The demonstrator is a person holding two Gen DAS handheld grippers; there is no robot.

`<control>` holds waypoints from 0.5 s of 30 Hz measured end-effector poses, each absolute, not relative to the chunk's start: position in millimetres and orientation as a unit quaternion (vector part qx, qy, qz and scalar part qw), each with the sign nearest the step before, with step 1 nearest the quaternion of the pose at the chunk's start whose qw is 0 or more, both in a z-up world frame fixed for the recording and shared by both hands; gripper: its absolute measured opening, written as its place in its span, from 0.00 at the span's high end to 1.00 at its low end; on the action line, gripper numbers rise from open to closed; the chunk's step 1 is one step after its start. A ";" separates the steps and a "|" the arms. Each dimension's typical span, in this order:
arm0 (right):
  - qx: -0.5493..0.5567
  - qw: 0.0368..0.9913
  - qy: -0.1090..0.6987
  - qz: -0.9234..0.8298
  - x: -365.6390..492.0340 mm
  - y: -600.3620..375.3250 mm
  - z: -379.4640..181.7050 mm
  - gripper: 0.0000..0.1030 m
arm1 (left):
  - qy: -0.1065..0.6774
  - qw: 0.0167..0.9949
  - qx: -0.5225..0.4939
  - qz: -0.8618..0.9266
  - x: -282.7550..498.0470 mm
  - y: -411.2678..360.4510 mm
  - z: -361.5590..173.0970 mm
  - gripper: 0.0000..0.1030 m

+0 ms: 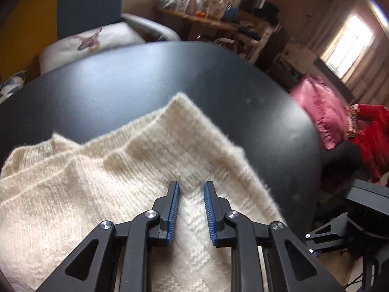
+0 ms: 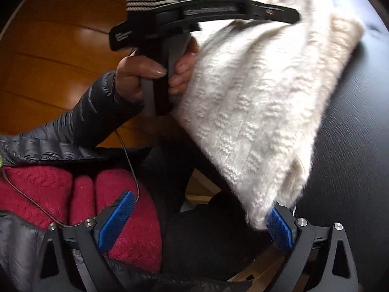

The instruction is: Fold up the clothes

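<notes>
A cream knit sweater [image 1: 116, 182] lies in folded layers on the near part of a round black table [image 1: 145, 77]. My left gripper [image 1: 191, 185] is above it, its blue pads close together with a ridge of knit between them. In the right wrist view a hand [image 2: 131, 77] holds the left gripper's handle [image 2: 158, 73], and the sweater [image 2: 255, 97] slopes down from there over the table edge [image 2: 352, 146]. My right gripper [image 2: 201, 200] is wide open at the sweater's lowest corner. That corner only brushes the right-hand pad [image 2: 278, 228].
A person in a dark puffer sleeve [image 2: 80, 126] and a red knit top [image 2: 36, 187] is close below the right gripper, over a wooden floor [image 2: 60, 36]. Beyond the table are a white cushion [image 1: 85, 41], a cluttered desk [image 1: 206, 17] and pink bedding [image 1: 321, 112].
</notes>
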State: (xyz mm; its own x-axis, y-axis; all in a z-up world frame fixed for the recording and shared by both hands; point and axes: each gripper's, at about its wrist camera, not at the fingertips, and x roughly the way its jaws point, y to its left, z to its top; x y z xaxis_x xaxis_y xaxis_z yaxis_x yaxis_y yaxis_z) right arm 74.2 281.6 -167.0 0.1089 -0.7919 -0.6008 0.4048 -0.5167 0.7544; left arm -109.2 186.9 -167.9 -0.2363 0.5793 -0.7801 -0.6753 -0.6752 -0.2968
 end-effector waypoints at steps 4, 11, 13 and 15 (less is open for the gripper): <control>0.550 0.387 -0.189 -0.715 78.0 311.2 -143.8 0.02 | 0.011 0.397 -0.457 0.796 -105.1 159.8 -156.0 0.80; 0.419 0.239 -0.123 -0.867 34.3 293.5 -96.7 0.02 | -0.020 0.364 -0.434 0.824 -91.5 90.4 -148.4 0.80; 0.418 0.219 -0.070 -0.879 12.6 271.9 -101.5 0.03 | -0.017 0.366 -0.428 0.826 -85.3 77.2 -147.3 0.80; 0.438 0.202 -0.026 -0.876 -9.2 257.1 -111.7 0.22 | -0.008 0.367 -0.422 0.829 -81.5 69.0 -147.8 0.80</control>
